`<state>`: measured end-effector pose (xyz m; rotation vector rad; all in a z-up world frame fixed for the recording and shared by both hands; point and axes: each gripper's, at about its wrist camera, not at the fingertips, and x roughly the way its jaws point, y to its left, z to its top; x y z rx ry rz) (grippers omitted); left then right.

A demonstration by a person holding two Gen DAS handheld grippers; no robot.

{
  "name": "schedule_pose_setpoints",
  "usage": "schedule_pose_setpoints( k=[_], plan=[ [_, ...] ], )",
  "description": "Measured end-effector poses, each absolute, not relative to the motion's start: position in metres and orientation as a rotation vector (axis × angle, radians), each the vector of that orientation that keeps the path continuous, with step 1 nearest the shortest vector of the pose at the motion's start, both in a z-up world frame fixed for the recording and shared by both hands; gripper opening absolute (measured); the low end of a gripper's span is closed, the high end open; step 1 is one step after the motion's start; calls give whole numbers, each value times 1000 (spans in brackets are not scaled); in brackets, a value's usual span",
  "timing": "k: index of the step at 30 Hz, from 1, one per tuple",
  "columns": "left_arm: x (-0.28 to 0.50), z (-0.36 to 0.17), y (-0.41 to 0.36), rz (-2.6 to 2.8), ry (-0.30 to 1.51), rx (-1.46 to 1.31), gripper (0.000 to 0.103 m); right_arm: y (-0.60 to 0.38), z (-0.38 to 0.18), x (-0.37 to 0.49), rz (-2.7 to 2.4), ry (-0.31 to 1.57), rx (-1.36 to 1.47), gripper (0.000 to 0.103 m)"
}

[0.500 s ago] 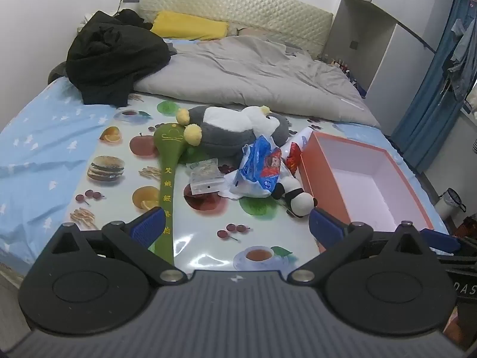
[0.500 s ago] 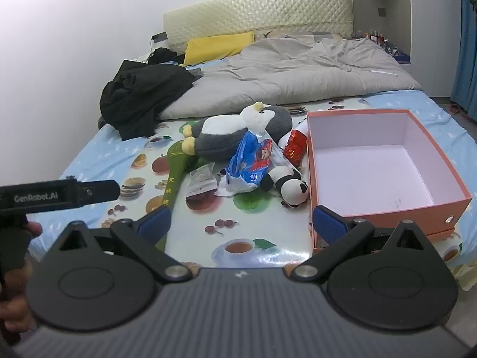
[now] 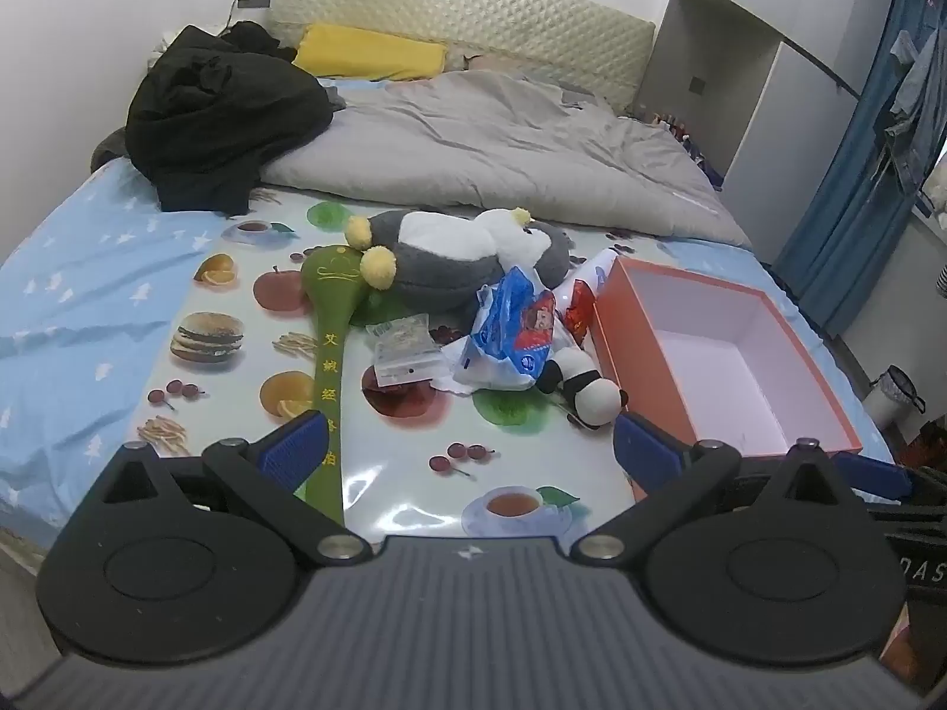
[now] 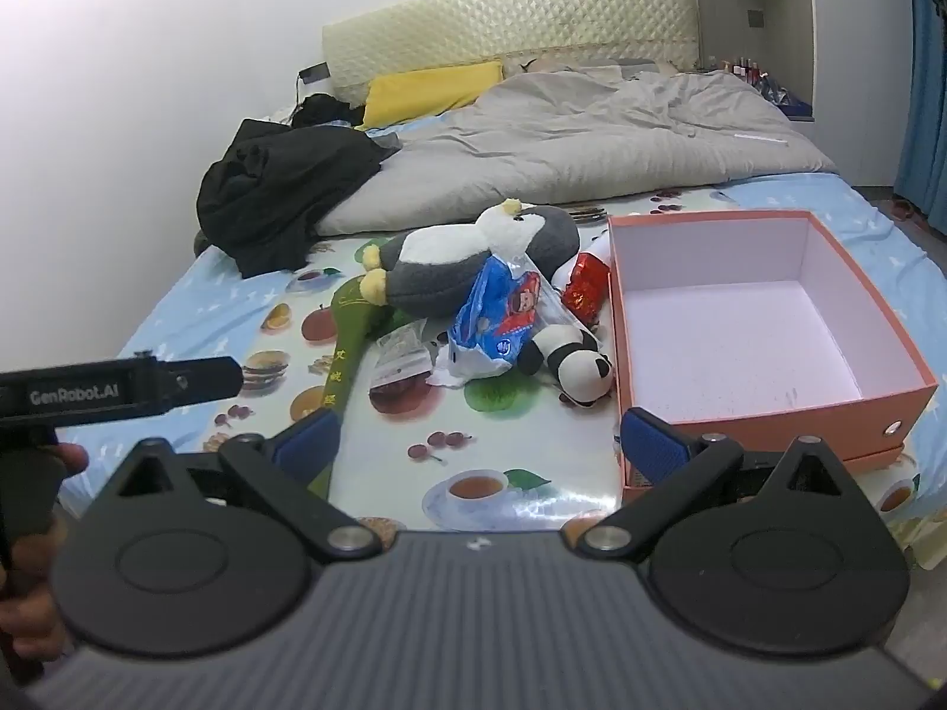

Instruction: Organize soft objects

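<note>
I hold both hand-held grippers, left [image 3: 467, 449] and right [image 4: 476, 435], jaws apart and empty. The panda plush [image 4: 571, 364] lies left of the orange box [image 4: 769, 408]; I might snag the crinkly blue bag [image 4: 494, 325] touching it.

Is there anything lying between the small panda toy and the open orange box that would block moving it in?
Nothing visible does. The panda toy lies right beside the near left wall of the orange box, with only bare printed mat between them. The box is open on top and looks empty inside.
</note>
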<state>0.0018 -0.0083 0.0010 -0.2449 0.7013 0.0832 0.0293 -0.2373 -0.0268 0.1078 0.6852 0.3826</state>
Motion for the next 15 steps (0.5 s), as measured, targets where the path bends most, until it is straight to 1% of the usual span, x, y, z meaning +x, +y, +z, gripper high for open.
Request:
schedule_pose_setpoints(
  k=[15],
  plan=[
    [3,-1,-9,46,700,-204,103,-239,-28,33,360,697,118,103]
  ],
)
